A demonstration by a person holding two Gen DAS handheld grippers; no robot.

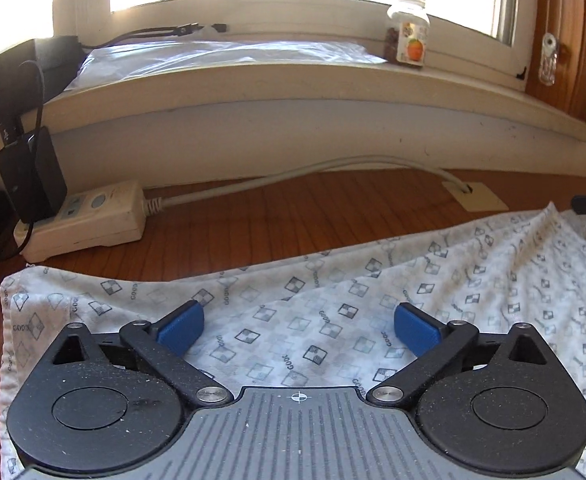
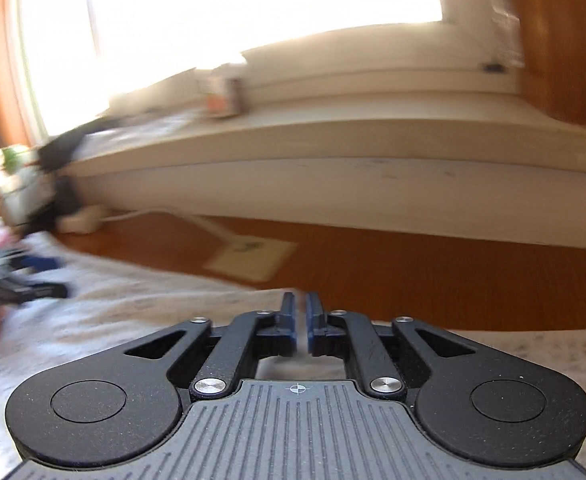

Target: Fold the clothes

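Two claws work one patterned garment (image 1: 333,300) spread on the bench (image 1: 253,216), my landmark. I read this as between folds: left claw (image 1: 299,326) hangs released above the cloth near its left hem, right claw (image 2: 301,322) nearly clenched at the cloth's far edge, grasping nothing I can see. Next I need an edge pinched. Bare bench beyond gives room; the power strip (image 1: 89,216) crowds the garment's far-left corner.

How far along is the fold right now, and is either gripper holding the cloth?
Done: the patterned cloth lies spread on the wooden table, apparently with one layer lapped over, though how many folds are in I can't tell. In hand: nothing clearly. The left gripper is wide open above the cloth; the right gripper is nearly closed at the cloth's far edge, with a slim gap and no visible cloth between. Left: grasping and further folding.
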